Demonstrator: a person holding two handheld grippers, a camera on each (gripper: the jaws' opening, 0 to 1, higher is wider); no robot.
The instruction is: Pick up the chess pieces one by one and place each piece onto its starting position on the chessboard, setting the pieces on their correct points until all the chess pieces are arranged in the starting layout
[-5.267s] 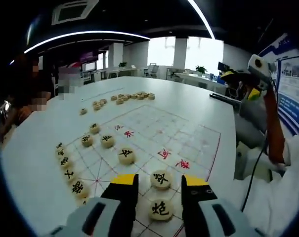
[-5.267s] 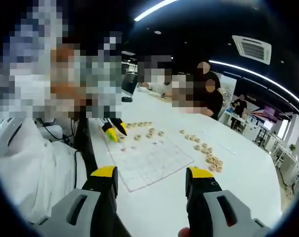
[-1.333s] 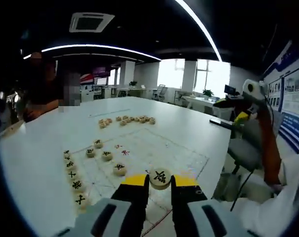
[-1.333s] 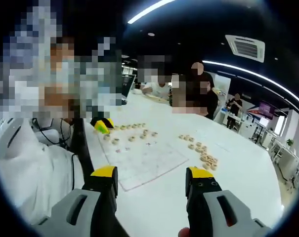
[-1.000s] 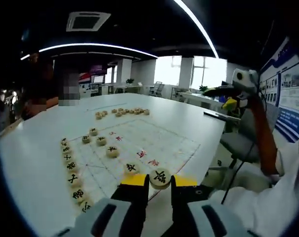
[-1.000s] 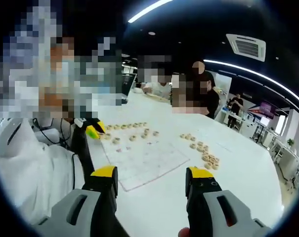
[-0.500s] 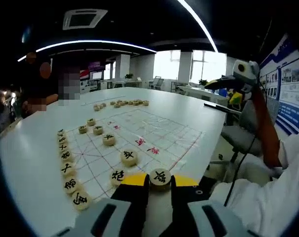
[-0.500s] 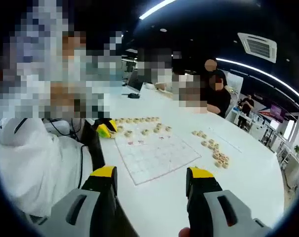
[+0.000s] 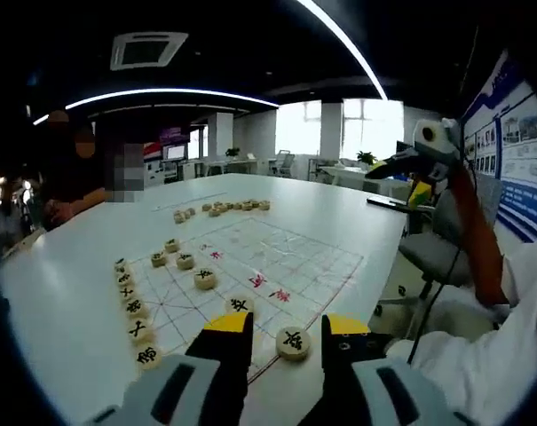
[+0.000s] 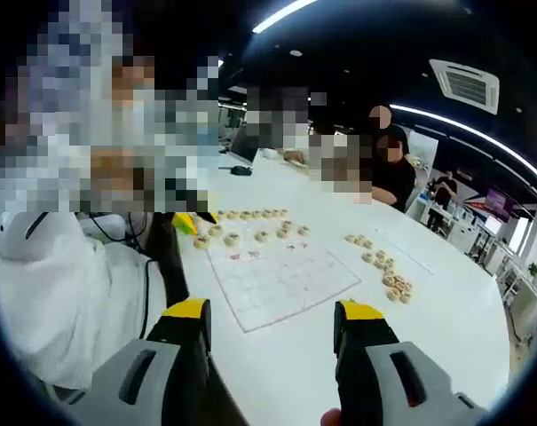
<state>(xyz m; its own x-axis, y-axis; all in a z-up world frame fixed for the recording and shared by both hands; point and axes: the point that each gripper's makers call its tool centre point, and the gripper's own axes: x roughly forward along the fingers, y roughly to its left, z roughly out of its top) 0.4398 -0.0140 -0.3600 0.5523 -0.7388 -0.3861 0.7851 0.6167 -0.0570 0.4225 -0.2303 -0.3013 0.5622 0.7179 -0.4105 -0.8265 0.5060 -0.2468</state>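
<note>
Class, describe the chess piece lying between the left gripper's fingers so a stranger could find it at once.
Start at the white table and find the chessboard. At its near edge a round pale piece lies between the left gripper's open yellow-tipped fingers, nearer the camera than any other piece.

- The middle of the chessboard [image 9: 277, 257] lies bare, an open lane between the near pieces and the far ones
- A column of pieces [image 9: 131, 302] crowds the board's left edge in the left gripper view, set close to one another
- More discs stand just inside that column, and one piece [image 9: 293, 343] sits at the near corner between the parted jaws of the left gripper [image 9: 286, 327]
- A loose group of pieces [image 9: 222, 209] rests on the white table [image 9: 64, 266] past the far edge
- In the right gripper view the table in front of the right gripper [image 10: 272, 312] is bare up to the board's edge; its jaws stand wide apart
- The person's white sleeve [image 10: 64, 293] borders the table on the left of that view
</note>
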